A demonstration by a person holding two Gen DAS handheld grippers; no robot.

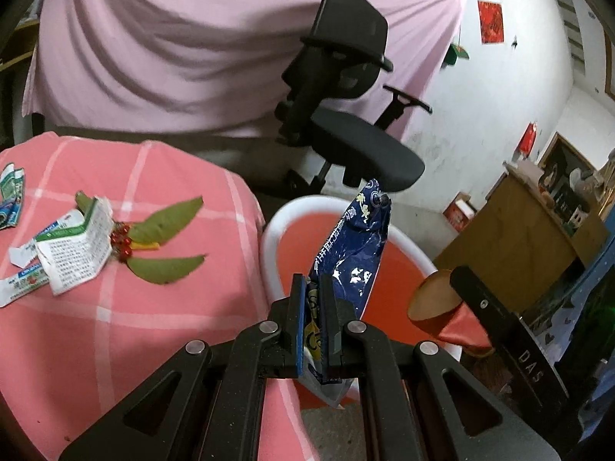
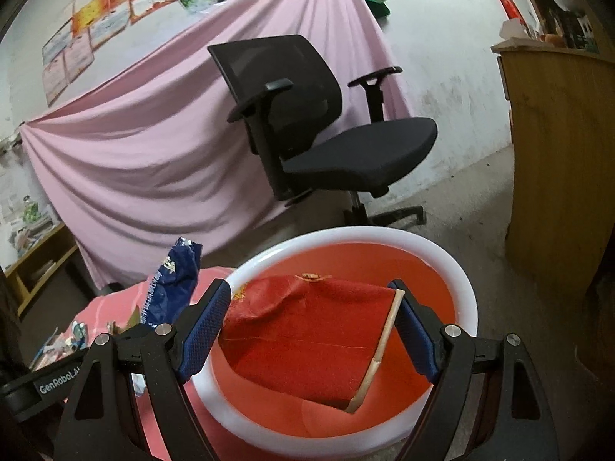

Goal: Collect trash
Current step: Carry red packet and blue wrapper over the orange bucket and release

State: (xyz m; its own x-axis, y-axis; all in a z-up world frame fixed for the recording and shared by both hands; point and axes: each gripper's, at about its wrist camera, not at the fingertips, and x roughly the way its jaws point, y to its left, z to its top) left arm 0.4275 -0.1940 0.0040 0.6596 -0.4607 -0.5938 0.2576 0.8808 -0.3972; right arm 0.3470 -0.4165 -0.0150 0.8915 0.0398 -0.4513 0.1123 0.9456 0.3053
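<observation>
My left gripper (image 1: 313, 288) is shut on a dark blue snack wrapper (image 1: 357, 246) and holds it upright at the near rim of a red basin with a white rim (image 1: 269, 230). The wrapper also shows in the right wrist view (image 2: 173, 284). My right gripper (image 2: 313, 307) holds a red cardboard box (image 2: 307, 342) between its blue pads, above the basin (image 2: 467, 288). The box shows in the left wrist view (image 1: 442, 307). More trash lies on the pink checked tablecloth (image 1: 115, 326): torn white and green cartons (image 1: 73, 253), green leaves with red berries (image 1: 153, 238).
A black office chair (image 2: 326, 130) stands behind the basin on the concrete floor, in front of a pink draped sheet (image 2: 134, 153). A wooden cabinet (image 2: 557, 153) stands at the right. More small wrappers (image 1: 11, 196) lie at the table's far left.
</observation>
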